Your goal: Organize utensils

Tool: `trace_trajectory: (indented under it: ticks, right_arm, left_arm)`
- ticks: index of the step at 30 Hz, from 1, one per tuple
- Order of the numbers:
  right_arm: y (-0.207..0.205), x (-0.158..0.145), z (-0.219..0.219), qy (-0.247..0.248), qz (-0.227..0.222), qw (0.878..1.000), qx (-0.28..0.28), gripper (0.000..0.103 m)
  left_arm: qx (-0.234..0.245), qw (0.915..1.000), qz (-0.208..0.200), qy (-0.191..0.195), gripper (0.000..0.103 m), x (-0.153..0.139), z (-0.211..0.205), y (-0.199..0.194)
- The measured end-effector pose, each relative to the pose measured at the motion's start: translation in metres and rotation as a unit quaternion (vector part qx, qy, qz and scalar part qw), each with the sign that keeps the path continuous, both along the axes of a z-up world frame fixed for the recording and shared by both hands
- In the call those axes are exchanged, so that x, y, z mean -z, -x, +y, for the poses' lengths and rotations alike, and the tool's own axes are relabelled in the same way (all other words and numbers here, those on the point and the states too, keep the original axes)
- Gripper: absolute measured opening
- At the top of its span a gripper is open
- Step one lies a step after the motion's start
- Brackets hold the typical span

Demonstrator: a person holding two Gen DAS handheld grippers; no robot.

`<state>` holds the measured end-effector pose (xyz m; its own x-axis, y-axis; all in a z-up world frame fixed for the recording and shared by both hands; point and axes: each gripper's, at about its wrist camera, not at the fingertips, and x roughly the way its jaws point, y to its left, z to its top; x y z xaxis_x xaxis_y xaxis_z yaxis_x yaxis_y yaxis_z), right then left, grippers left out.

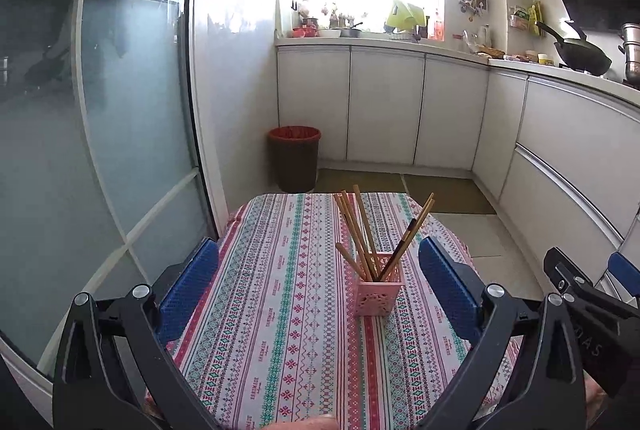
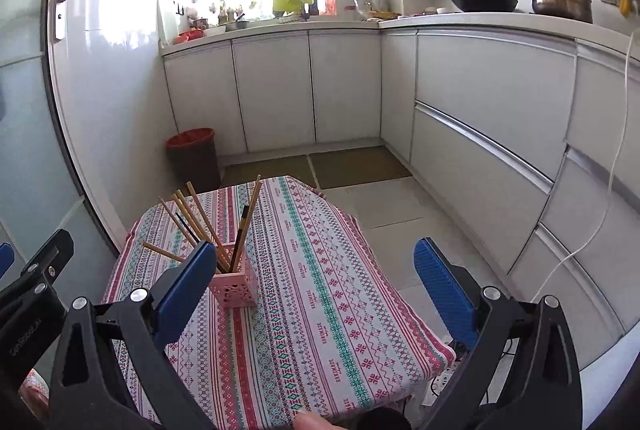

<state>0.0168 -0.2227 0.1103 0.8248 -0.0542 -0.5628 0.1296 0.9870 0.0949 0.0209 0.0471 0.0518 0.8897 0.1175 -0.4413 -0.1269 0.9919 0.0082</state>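
Kitchen cabinets [image 1: 384, 106] ring a small table under a patterned cloth [image 1: 288, 302]. At its middle stands a pink holder [image 1: 378, 290] with chopsticks [image 1: 362, 234] fanned upright inside. My left gripper [image 1: 318, 278] hangs spread wide and empty, the holder at about one o'clock between its pads. My right gripper [image 2: 310, 282] is likewise wide apart and empty, the holder at ten o'clock beside its left pad. A red-lined bin [image 1: 294, 158] sits at twelve o'clock.

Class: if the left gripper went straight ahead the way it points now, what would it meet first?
Probably the pink holder full of chopsticks, which stands between the open left gripper fingers on the tablecloth; depth is uncertain.
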Motion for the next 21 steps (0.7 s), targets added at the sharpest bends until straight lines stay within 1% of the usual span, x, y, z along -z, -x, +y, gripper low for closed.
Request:
trace_trajectory:
  ticks: [5, 21]
  right_arm:
    - [-0.0007, 0.0018, -0.0034, -0.008, 0.006, 1.0, 0.0, 0.096]
    - [-0.0058, 0.0061, -0.0079, -0.017, 0.017, 1.0, 0.003, 0.096]
  left_arm:
    - [0.005, 0.9999, 0.007, -0.006, 0.096, 0.0046, -0.004, -0.0023]
    - [0.008, 0.9998, 0.014, -0.008, 0.096, 0.0094, -0.0064, -0.0065]
